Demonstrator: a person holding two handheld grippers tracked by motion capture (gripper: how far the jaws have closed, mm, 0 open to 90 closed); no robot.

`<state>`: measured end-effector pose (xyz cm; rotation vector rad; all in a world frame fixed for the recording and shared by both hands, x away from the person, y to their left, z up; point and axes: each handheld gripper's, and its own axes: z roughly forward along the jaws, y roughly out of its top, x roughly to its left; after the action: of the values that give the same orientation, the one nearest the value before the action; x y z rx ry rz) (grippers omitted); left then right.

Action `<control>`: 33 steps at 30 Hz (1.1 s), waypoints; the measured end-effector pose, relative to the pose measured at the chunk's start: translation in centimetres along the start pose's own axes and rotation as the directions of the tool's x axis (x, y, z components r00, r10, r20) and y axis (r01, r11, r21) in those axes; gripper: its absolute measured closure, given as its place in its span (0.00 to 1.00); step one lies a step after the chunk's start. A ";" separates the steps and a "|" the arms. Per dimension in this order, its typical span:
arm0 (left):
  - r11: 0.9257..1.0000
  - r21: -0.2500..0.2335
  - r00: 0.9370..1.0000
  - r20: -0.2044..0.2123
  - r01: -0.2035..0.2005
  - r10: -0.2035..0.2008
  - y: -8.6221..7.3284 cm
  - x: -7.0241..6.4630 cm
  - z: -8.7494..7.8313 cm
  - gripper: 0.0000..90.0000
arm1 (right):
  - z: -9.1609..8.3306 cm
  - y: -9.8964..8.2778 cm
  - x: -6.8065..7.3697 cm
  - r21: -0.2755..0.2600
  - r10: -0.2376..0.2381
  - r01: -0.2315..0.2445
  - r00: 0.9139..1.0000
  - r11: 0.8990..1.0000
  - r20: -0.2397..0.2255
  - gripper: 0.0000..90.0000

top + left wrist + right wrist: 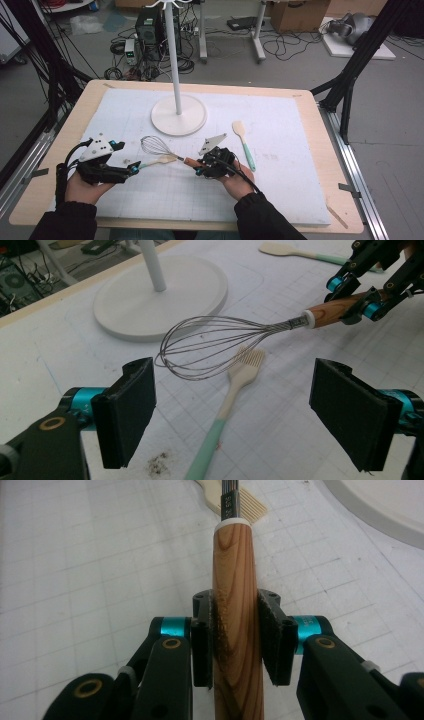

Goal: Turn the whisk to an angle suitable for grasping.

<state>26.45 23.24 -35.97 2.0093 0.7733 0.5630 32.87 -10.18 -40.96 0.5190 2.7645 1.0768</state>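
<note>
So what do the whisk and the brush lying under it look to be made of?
Whisk: thin shiny wire loops, likely steel; the handle shows brown grain, so probably varnished wood, with a white collar. Brush: matte cream head with moulded bristles and mint-green grip, which looks like silicone or plastic.

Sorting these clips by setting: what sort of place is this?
Most likely a lab or workshop set up for recording, not a kitchen: a computer tower with tangled cables on the floor, and black frame struts around the table.
</note>
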 end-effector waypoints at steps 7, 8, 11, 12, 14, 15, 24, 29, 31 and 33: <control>0.999 -0.001 0.998 0.036 -0.047 0.047 1.3 -0.8 0.2 0.22 | -1.3 1.0 0.2 -0.006 -0.030 0.030 0.999 1.000 -0.030 0.78; 0.999 -0.003 0.998 0.041 -0.050 0.050 1.5 -0.9 0.2 0.22 | -1.6 1.1 0.1 -0.008 -0.033 0.033 0.999 0.999 -0.034 0.78; 0.998 -0.011 0.996 0.048 -0.068 0.069 1.9 -1.0 0.2 0.22 | -2.3 1.5 0.0 0.000 -0.048 0.048 0.998 0.999 -0.043 0.78; 0.997 -0.010 0.996 0.050 -0.070 0.071 2.0 -1.1 0.3 0.22 | -2.5 1.6 0.0 0.008 -0.048 0.049 0.998 0.999 -0.044 0.78; 0.997 -0.010 0.996 0.057 -0.073 0.074 2.1 -1.2 0.4 0.22 | -2.7 1.7 0.1 0.005 -0.056 0.056 0.997 0.998 -0.047 0.78; 0.997 -0.009 0.995 0.062 -0.077 0.077 2.2 -1.3 0.5 0.22 | -3.0 1.8 0.2 -0.001 -0.059 0.059 0.997 0.998 -0.050 0.78; 0.990 0.016 0.983 0.121 -0.141 0.138 3.6 -2.4 1.3 0.26 | -4.3 3.3 1.1 -0.043 -0.106 0.104 0.993 0.994 -0.051 0.78; 0.983 0.039 0.973 0.155 -0.177 0.169 4.0 -2.9 1.9 0.29 | -4.3 3.6 1.4 -0.048 -0.120 0.117 0.990 0.992 -0.069 0.78; 0.981 0.043 0.968 0.172 -0.192 0.182 4.2 -3.1 2.1 0.30 | -4.2 3.8 1.5 -0.048 -0.128 0.124 0.989 0.991 -0.079 0.78; 0.976 0.051 0.962 0.190 -0.210 0.197 4.5 -3.3 2.4 0.31 | -4.3 4.0 1.6 -0.050 -0.132 0.127 0.986 0.991 -0.101 0.78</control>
<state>27.02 17.68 -33.64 2.1864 0.4835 0.4635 31.41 -9.57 -35.14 0.2807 2.8102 1.1620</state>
